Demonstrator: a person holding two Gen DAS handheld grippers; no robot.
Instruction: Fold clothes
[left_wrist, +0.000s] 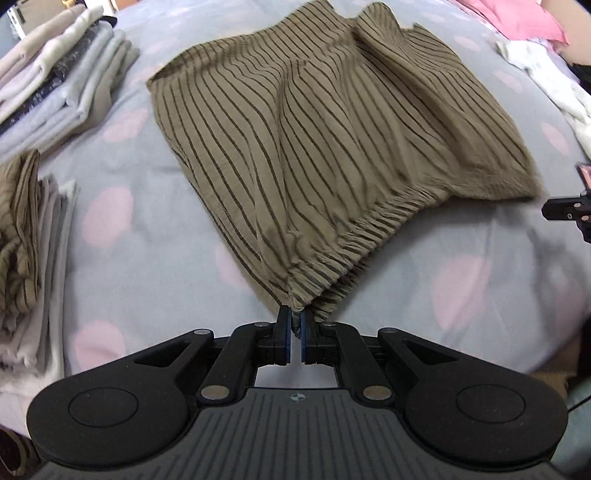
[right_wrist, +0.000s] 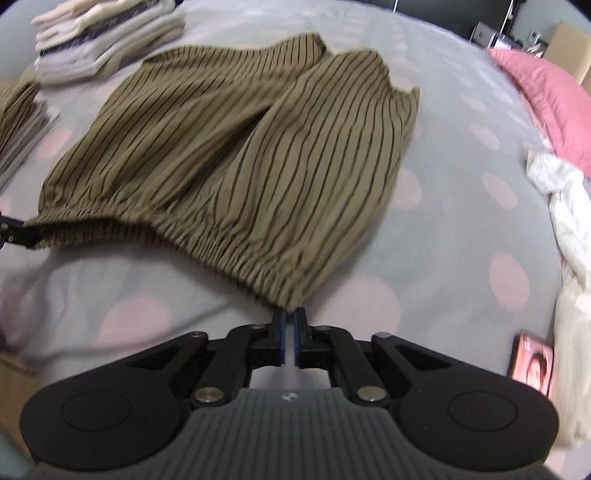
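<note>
Both fingers pinch shorts (left_wrist: 295, 140) waistband corners; bedsheet (left_wrist: 147, 240) open w/ room.

Olive-brown black-striped cotton shorts (left_wrist: 295, 147) are lying on the grey pink-dotted bedsheet (left_wrist: 147, 240), folded grey clothes stacks (left_wrist: 62, 85) sitting left.

Left tool (left_wrist: 294, 317) and right tool (right_wrist: 290, 318), both angled steeply down, jaws clamped tight.

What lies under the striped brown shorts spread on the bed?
The striped shorts lie on a grey bedsheet with pink dots, which shows all around them. Whatever sits directly beneath the fabric is covered.
</note>
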